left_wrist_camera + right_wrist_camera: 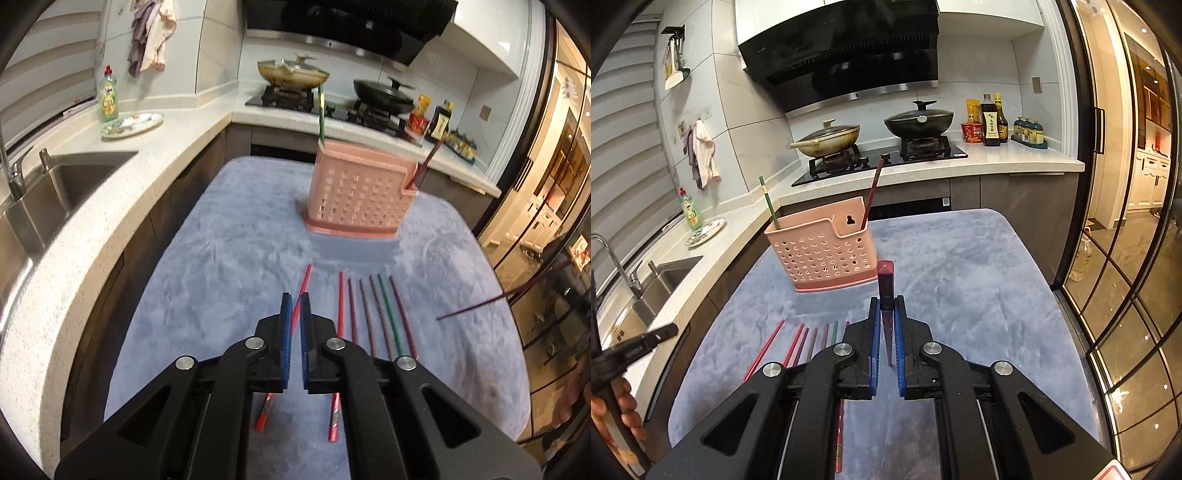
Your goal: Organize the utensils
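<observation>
Left gripper clamps a red chopstick over the blue cloth; right gripper grips a dark-red chopstick, pink holder beyond.

I am working in a home kitchen: a black gas hob carries a lidded brass-coloured wok and a black lidded pan under a dark slanted extractor hood, a steel sink sits in the pale speckled stone counter, and dark sauce bottles line the tiled wall
</observation>
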Motion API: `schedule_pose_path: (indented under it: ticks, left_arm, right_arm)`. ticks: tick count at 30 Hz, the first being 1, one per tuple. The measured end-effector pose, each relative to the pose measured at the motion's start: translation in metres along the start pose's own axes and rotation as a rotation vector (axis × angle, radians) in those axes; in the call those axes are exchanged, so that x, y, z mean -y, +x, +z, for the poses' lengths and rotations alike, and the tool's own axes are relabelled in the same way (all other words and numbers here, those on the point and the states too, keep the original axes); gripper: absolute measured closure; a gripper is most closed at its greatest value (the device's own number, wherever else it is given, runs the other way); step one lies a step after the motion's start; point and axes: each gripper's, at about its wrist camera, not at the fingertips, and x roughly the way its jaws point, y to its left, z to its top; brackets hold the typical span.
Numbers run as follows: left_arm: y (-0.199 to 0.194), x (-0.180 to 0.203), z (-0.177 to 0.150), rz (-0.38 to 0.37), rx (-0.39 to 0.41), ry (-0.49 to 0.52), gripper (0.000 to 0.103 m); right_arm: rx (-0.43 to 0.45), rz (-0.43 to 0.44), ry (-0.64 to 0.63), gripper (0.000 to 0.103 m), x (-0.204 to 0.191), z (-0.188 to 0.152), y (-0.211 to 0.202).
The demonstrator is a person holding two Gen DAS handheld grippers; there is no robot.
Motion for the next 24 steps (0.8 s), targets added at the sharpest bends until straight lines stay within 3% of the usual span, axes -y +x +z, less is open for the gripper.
schedule_pose_path:
  ticks: [2,6,9,12,15,18,24]
  left_arm:
    - [0.014,-0.005,-0.019,0.009,-0.046,-0.004,0.061]
    - [0.045,-0.015,-0.056,0.023,-0.141,-0.010,0.057]
    - [0.064,-0.019,-0.078,0.026,-0.202,-0.025,0.059]
    - [0.078,-0.024,-0.092,0.035,-0.232,-0.033,0.068]
    - [0.076,-0.022,-0.096,0.050,-0.210,-0.009,0.071]
    - [0.076,-0.024,-0.096,0.049,-0.210,-0.006,0.091]
    - [0.060,-0.023,-0.085,0.024,-0.186,-0.022,0.096]
  right_arm:
    - [-0.002,0.000,0.007,0.096,0.000,-0.001,-0.001]
    - [-0.001,0.002,0.022,0.096,0.002,-0.003,-0.005]
    - [0.002,0.002,0.021,0.096,0.002,-0.003,-0.007]
    - [0.005,0.001,0.023,0.096,0.002,-0.003,-0.008]
    - [0.006,-0.002,0.024,0.096,0.002,-0.004,-0.009]
    - [0.004,-0.002,0.028,0.096,0.003,-0.004,-0.007]
    - [0.013,-0.003,0.021,0.096,0.001,-0.002,-0.008]
